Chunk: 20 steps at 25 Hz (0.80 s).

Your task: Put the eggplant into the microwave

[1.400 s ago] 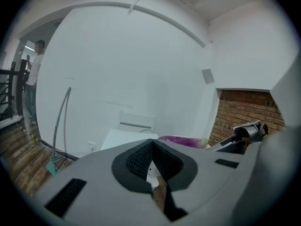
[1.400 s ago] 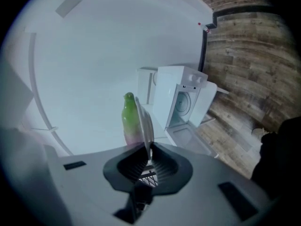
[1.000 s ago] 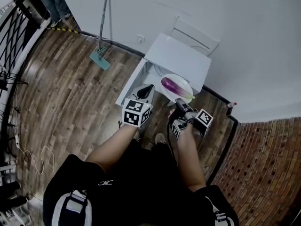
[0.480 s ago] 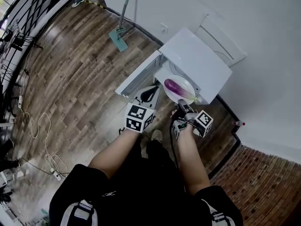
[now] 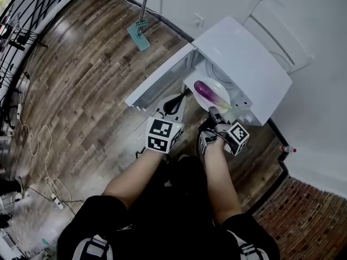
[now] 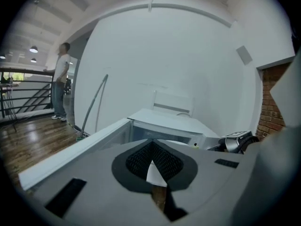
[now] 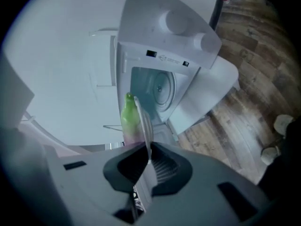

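Head view, from the left: the open door (image 5: 157, 83), then the left gripper (image 5: 178, 99), its jaws seemingly together on nothing, just beside the plate (image 5: 220, 91). The eggplant (image 5: 209, 92) lies on that plate. Its long axis runs from the right gripper (image 5: 213, 111), which is clamped on the plate's near rim, toward the microwave (image 5: 244, 64) cavity just ahead.

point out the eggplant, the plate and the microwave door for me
eggplant (image 5: 207, 92), head view, purple middle
plate (image 5: 219, 87), head view, bare white part beside the eggplant
microwave door (image 5: 159, 77), head view, middle of the open door
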Available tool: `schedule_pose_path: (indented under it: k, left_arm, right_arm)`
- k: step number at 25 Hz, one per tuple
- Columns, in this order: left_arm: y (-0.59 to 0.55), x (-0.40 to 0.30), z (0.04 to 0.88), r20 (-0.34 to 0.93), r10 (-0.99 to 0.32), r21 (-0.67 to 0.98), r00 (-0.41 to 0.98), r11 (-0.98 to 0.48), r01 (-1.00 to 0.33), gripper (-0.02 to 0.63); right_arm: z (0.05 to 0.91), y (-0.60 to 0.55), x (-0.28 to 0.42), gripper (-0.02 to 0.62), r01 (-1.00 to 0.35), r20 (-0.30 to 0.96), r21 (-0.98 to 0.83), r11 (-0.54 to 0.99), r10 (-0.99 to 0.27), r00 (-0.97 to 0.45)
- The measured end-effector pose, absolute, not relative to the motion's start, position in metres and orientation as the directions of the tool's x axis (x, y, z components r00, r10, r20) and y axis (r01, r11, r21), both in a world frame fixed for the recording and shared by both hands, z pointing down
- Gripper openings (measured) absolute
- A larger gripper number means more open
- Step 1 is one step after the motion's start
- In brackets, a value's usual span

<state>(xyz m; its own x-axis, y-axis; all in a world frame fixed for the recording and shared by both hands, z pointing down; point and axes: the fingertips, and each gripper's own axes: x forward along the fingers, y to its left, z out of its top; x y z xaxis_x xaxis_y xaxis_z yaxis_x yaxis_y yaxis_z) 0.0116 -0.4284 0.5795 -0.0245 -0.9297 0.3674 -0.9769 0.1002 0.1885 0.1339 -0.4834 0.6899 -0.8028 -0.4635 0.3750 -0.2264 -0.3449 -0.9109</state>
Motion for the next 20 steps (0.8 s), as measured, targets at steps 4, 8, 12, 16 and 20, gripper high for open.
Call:
schedule_pose_path:
  k: [4,8,12,16,20]
  left_arm:
    - [-0.449,0.009,0.64,0.307,-0.952,0.172,0.008,0.047,-0.984,-0.002]
    - [-0.463,0.007,0.7,0.247,-0.969,0.153,0.023,0.016,-0.988,-0.002]
    - [-0.469,0.002,0.74,0.198,-0.98,0.16,0.006,0.026,-0.987,-0.002]
    - [-0.463,0.006,0.759,0.192,-0.981,0.153,0.018,0.012,-0.988,-0.002]
    - [-0.458,0.013,0.762,0.194,-0.98,0.158,0.038,-0.007,-0.987,-0.002]
  right_arm:
    - [0.737,-0.511,0.113,0.031,-0.182,0.341,-0.925,-0.334,-0.515,-0.786]
    - [0.773,-0.541,0.099,0.031,-0.168,0.284,-0.954,-0.249,-0.567,-0.773]
    - [0.793,-0.578,0.091,0.031,-0.141,0.234,-0.97,-0.196,-0.617,-0.752]
    - [0.805,-0.601,0.09,0.031,-0.164,0.248,-0.968,-0.189,-0.652,-0.716]
    - [0.808,-0.623,0.092,0.031,-0.166,0.27,-0.962,-0.216,-0.676,-0.686]
